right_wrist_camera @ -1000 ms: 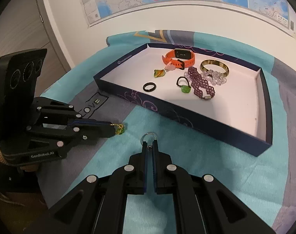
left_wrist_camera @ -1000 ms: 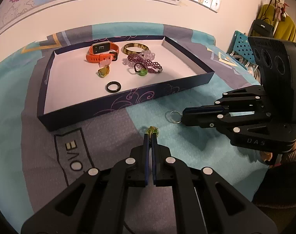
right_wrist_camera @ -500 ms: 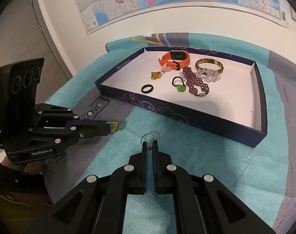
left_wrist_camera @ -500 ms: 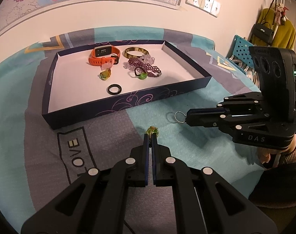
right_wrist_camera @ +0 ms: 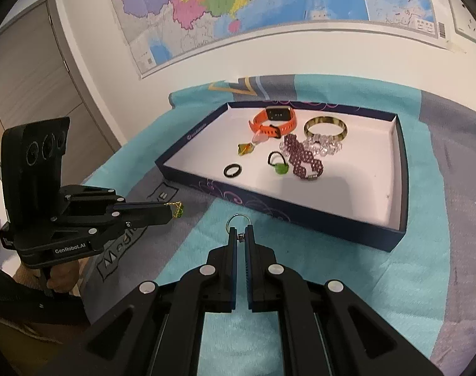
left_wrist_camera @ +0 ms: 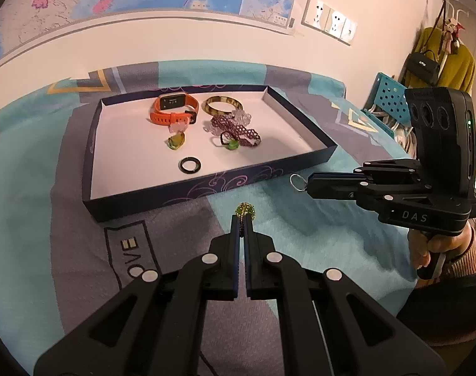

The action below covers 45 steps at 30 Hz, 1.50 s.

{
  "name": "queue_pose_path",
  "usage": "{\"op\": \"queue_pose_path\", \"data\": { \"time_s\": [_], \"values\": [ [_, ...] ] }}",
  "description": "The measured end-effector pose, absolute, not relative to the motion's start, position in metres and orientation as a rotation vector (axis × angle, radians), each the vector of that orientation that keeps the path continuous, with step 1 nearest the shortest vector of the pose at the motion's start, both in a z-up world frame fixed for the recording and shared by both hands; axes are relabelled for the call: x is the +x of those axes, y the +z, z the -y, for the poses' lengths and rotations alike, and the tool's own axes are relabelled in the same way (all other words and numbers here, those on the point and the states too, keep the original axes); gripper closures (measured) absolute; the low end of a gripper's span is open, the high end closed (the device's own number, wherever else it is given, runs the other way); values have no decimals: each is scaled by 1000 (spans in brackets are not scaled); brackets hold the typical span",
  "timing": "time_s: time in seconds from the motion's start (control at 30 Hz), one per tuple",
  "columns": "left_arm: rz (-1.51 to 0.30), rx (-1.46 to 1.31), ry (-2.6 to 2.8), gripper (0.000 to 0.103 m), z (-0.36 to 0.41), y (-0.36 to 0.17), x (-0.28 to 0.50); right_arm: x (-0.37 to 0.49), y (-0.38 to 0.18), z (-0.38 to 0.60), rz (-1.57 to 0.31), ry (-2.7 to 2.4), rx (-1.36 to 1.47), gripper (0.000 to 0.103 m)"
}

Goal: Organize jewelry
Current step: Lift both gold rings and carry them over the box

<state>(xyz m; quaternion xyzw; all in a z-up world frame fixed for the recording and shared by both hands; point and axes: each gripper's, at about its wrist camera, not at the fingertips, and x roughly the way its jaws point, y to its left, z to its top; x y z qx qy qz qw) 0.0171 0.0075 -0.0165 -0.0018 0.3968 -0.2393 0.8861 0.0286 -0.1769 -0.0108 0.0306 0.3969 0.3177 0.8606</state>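
Note:
A dark blue tray (left_wrist_camera: 206, 185) (right_wrist_camera: 300, 216) with a white floor lies on the cloth. In it are an orange watch (left_wrist_camera: 172, 109) (right_wrist_camera: 274, 120), a gold bangle (left_wrist_camera: 224, 104) (right_wrist_camera: 325, 127), a purple beaded bracelet (left_wrist_camera: 238, 130) (right_wrist_camera: 303, 159), a clear bead bracelet (right_wrist_camera: 324, 145), a black ring (left_wrist_camera: 189, 165) (right_wrist_camera: 232, 170), a green-stone ring (left_wrist_camera: 230, 143) (right_wrist_camera: 280, 164) and a yellow pendant (left_wrist_camera: 176, 140) (right_wrist_camera: 245, 148). My left gripper (left_wrist_camera: 243, 216) (right_wrist_camera: 172, 210) is shut on a green and gold ornament (left_wrist_camera: 245, 210) (right_wrist_camera: 178, 210). My right gripper (right_wrist_camera: 239, 230) (left_wrist_camera: 308, 184) is shut on a silver ring (right_wrist_camera: 238, 221) (left_wrist_camera: 297, 182). Both hover short of the tray's near wall.
The teal and grey cloth (left_wrist_camera: 300, 228) covers the table. A wall with a map (right_wrist_camera: 238, 9) stands behind, with sockets (left_wrist_camera: 328, 20). A blue perforated rack (left_wrist_camera: 388, 97) and hanging bags (left_wrist_camera: 426, 62) are at the right. A hand (left_wrist_camera: 438, 244) holds the right gripper's handle.
Both grippers have drawn back and up from the tray, which looks smaller. They keep hold of the ornament and the silver ring.

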Motion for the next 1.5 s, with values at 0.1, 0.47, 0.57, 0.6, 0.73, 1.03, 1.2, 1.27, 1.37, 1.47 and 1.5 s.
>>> {"op": "queue_pose_path", "data": {
  "time_s": [0.1,0.47,0.57,0.6,0.73,1.03,1.2,1.27,1.37,1.47,1.5],
  "values": [
    [-818,-9,-495,100,-8,-14,18,30,-8,178,-825,666,71,100],
    [-789,-9,-471,100,-7,-6,24,36,1,180,-796,661,83,100],
    [-778,-5,-464,100,-7,-2,24,39,2,181,-792,664,91,100],
    [-774,-5,-463,100,-6,-1,25,40,2,181,-791,663,92,100],
    [-761,-3,-461,100,-6,3,27,42,4,181,-784,664,94,100],
    [-745,-1,-452,100,-6,9,32,49,9,183,-770,663,103,100],
    [-743,6,-446,100,-6,9,36,52,11,185,-764,660,103,100],
    [-741,6,-446,100,-5,10,37,55,11,185,-763,657,105,100],
    [-739,10,-445,100,-4,11,38,58,12,185,-761,656,104,100],
    [-736,13,-442,100,-3,12,40,61,13,186,-758,653,104,100],
    [-735,14,-441,100,-3,12,41,63,13,186,-758,652,104,100]
  ]
}}
